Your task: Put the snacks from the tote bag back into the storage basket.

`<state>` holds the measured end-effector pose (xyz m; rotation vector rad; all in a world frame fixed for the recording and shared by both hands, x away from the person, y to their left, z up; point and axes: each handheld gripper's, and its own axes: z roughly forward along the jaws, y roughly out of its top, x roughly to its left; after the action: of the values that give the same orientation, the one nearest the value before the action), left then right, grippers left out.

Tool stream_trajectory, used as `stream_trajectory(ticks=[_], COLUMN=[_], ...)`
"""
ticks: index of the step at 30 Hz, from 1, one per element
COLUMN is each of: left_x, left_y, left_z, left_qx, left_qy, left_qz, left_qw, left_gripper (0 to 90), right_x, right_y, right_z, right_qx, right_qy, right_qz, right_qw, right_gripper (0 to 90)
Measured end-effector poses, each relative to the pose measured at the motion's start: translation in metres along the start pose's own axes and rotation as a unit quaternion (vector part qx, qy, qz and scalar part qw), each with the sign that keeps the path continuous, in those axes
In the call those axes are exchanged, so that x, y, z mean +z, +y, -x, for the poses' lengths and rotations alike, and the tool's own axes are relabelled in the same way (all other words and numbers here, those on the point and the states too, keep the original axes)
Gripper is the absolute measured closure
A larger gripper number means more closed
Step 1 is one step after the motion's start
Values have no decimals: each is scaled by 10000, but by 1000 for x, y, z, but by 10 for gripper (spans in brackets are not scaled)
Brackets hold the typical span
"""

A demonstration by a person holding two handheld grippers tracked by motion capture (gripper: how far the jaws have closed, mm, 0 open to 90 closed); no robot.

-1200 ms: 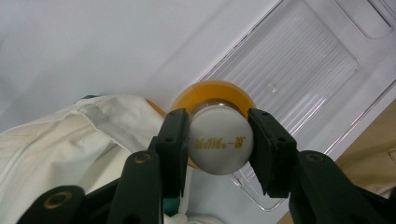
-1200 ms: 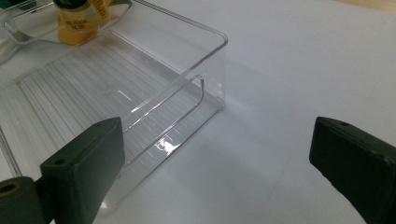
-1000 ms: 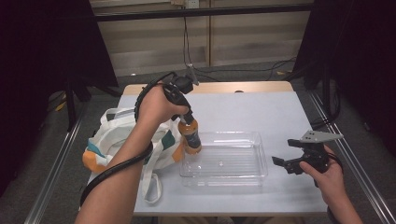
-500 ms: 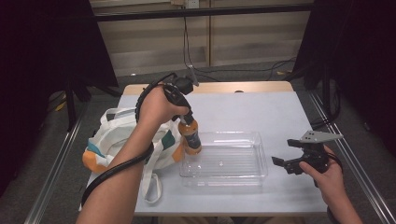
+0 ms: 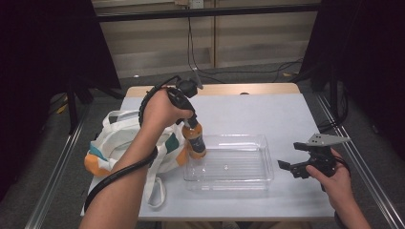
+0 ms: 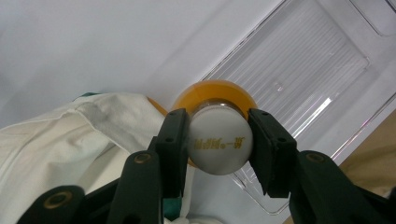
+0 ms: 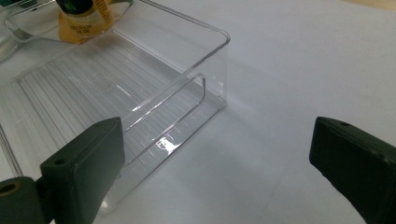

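— Since the left gripper [image 6: 217, 140] is clamped on the white cap [image 6: 219, 140], why hold the orange drink bottle [image 5: 194, 139] that way?

— A cap grip keeps it upright, I judge, for lowering into the clear plastic bin [image 5: 228, 183]. From above it hangs at the bin's left end, beside the white tote bag [image 5: 107, 148].

— And the other hand?

— The right gripper [image 5: 292, 168] rests on the table [image 5: 267, 109] just right of the bin, jaws wide apart, holding nothing — likely waiting.

— Do the views differ?

— The left gripper view shows gold lettering on the cap; the right gripper view shows the bin's ribbed floor and recessed handle.
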<state>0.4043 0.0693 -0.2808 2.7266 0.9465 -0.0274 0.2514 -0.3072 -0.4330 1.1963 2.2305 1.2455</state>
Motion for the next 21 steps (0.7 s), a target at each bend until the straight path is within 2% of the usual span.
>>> stream_trajectory(ticks=[4, 5, 6, 11, 16, 21], left_x=[2, 2, 2, 4, 6, 9], left_y=[0, 0, 0, 0, -1, -1], left_z=[0, -1, -1, -1, -1, -1], left_qx=[-65, 1, -41, 9, -76, -58], left_qy=[-11, -12, 5, 4, 18, 3], left_qz=[17, -27, -14, -38, -16, -45], left_qw=[10000, 10000, 10000, 10000, 10000, 10000], left_gripper=[594, 594, 594, 594, 594, 594], right_x=[0, 0, 0, 0, 0, 0], right_y=[0, 0, 0, 0, 0, 0], right_z=[0, 0, 0, 0, 0, 0], right_qx=[-2, -3, -4, -3, -13, -9], right_qy=[3, 12, 9, 12, 7, 12], right_qz=[0, -6, -11, -8, 9, -5], right_qw=[10000, 10000, 10000, 10000, 10000, 10000], right_gripper=[31, 31, 31, 31, 31, 31])
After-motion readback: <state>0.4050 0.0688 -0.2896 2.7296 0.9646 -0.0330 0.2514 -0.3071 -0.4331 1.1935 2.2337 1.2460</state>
